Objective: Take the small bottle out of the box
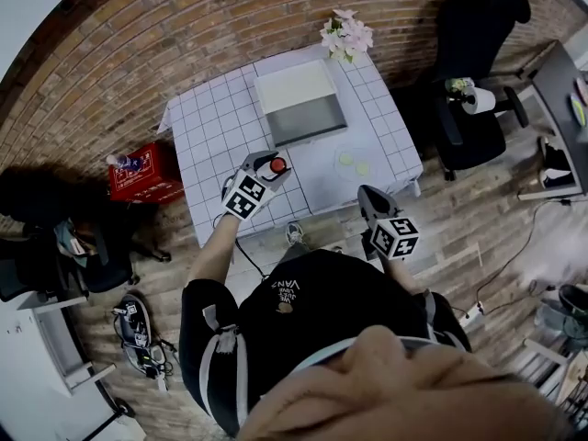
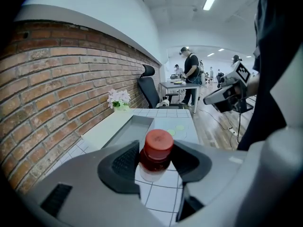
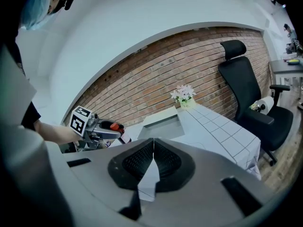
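left gripper (image 2: 155, 161) clamped on small bottle (image 2: 155, 150), clear of box (image 1: 308, 118)

- left gripper: jaws stood wide apart, with the pads pressed on either side of the small bottle just under its red cap. it carried the bottle upright over the near left edge of the table (image 1: 367, 168), on the person's side of the box and apart from it. the upright hold probably kept the bottle from slipping down between the pads.
- right gripper (image 3: 152, 162): jaws met with nothing between them. it hung off the table's near right corner, seemingly idle and out of the way.
- box: lay open, its pale lid folded back toward the brick wall. the grey well showed nothing inside, as far as the head view let one tell. by that, the lift-out looked done and only the setting down remained.
- flowers (image 1: 346, 35): stood at the far corner, beyond the box.
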The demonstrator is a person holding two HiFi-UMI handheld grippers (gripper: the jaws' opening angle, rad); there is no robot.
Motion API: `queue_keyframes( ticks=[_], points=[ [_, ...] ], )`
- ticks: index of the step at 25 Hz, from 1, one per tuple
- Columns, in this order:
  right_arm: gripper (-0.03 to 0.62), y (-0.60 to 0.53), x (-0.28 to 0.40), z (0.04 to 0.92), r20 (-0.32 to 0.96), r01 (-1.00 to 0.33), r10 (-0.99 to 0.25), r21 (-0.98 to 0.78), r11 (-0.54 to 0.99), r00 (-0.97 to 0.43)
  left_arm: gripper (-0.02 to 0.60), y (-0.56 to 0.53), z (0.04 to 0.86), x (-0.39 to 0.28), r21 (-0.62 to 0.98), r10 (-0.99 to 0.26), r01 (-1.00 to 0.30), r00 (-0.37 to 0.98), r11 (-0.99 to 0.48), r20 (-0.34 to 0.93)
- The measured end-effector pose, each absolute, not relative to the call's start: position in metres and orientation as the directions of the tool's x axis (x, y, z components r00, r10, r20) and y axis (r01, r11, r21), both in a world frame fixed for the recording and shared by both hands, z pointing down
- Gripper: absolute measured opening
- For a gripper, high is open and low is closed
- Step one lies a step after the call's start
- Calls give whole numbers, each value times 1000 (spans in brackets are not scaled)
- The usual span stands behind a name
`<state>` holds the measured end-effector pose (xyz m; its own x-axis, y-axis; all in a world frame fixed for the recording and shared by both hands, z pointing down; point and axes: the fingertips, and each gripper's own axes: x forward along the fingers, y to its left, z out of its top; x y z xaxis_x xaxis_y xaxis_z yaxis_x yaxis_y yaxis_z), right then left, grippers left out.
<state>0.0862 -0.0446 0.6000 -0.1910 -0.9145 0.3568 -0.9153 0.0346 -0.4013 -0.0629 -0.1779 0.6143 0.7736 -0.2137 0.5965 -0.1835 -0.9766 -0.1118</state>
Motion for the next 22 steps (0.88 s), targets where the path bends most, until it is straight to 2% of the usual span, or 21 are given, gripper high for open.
queue_keyframes(
  ticks=[22],
  points=[
    [3,32,89,607,349,-912,-898,-393,120,-268,209,-65,612,-88,-72,-356,-378,768,-923,532]
  ],
)
